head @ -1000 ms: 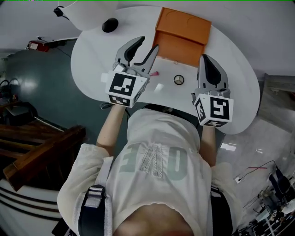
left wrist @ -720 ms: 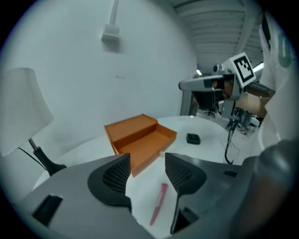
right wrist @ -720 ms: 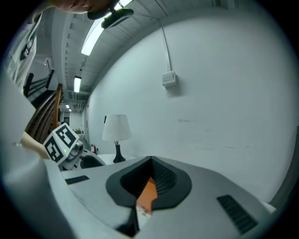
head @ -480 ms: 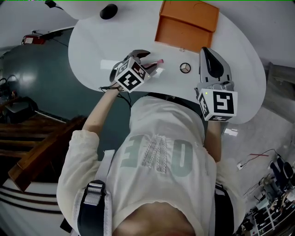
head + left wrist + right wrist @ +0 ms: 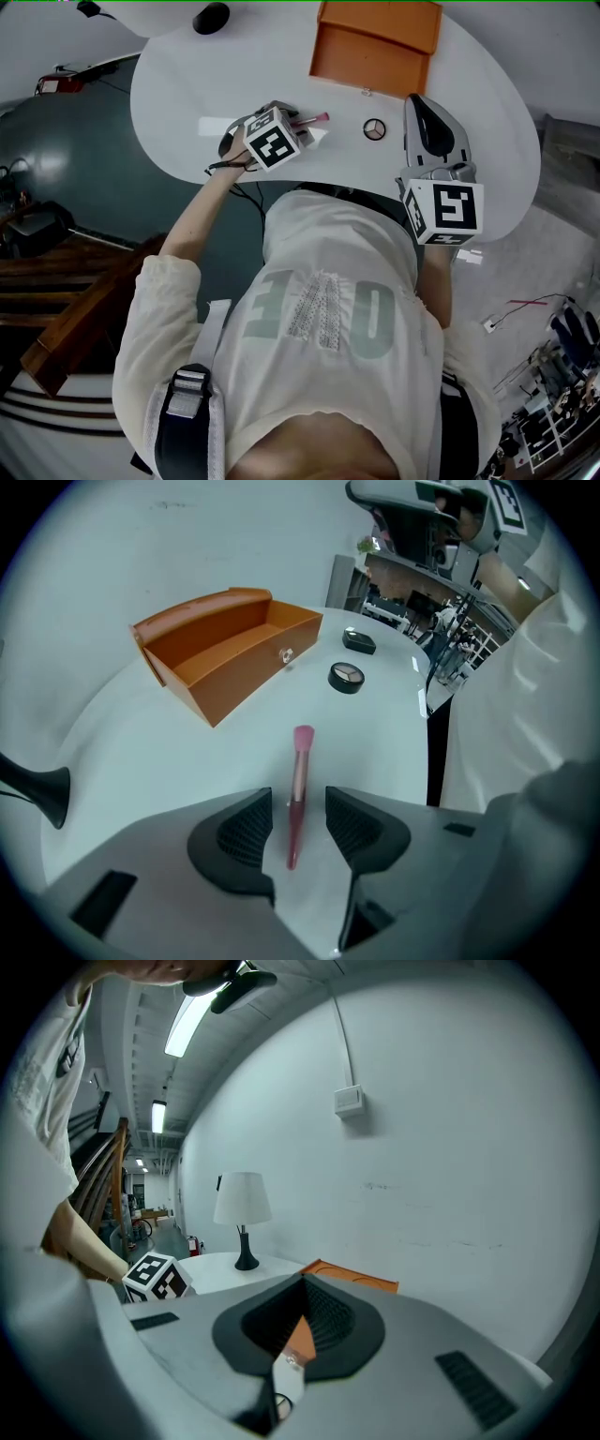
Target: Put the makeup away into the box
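While the left tool (image 5: pixel 298 801) is closing around the pink brush (image 5: pixel 300 761), lying on the counter (image 5: pixel 141 761) at lower centre of frame, not yet gripped, an off-centre pinch is risking flicking it sideways.

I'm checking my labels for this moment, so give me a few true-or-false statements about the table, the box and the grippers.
The pink brush lies on the table between the left gripper's jaws. True; the jaws are closing, not yet pressing it.
The orange box is shut. False: it stands open.
The round compact is in the box. False: it lies on the table outside it.
A lamp stands on the table. True.
The right gripper holds the brush. False: its jaws are shut on nothing.
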`<state>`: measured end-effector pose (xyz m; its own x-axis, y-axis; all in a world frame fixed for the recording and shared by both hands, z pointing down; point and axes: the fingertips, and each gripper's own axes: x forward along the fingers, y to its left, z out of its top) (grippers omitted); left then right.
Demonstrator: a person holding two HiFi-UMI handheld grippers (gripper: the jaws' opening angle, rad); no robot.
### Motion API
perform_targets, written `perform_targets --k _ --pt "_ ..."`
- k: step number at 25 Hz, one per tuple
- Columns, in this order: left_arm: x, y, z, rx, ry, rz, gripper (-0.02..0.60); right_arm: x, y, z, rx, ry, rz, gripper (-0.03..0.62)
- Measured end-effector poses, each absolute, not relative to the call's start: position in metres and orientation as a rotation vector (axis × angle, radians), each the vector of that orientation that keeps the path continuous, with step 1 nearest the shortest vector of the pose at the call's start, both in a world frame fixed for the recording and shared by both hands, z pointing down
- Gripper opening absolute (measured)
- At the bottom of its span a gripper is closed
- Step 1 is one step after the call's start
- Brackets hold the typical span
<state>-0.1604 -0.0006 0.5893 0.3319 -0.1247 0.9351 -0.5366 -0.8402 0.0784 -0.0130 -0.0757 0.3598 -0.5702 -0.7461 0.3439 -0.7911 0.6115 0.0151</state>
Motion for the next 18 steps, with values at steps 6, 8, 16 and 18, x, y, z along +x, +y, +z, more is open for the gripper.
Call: perform_targets --k 6,8,16,18 --pt "-0.163 -0.006 0.589 2.206 -0.523 1.534 0.138 -0.019 -0.07 0.361 1.179 -2.559 0.203 0.005" --pt "-0.164 -0.007 0.59 2.192 -0.523 1.532 0.12 -0.023 -0.068 0.363 1.156 -2.564 0.205 0.005" --pt "-0.16 -0.002 0.59 2.201 -0.469 1.562 0.049 -0.026 -0.069 0.362 1.154 -2.568 0.194 0.005" --pt "-0.16 -0.002 0.589 2.214 -0.487 1.55 0.048 -0.025 -0.07 0.361 1.164 -2.57 0.192 0.005"
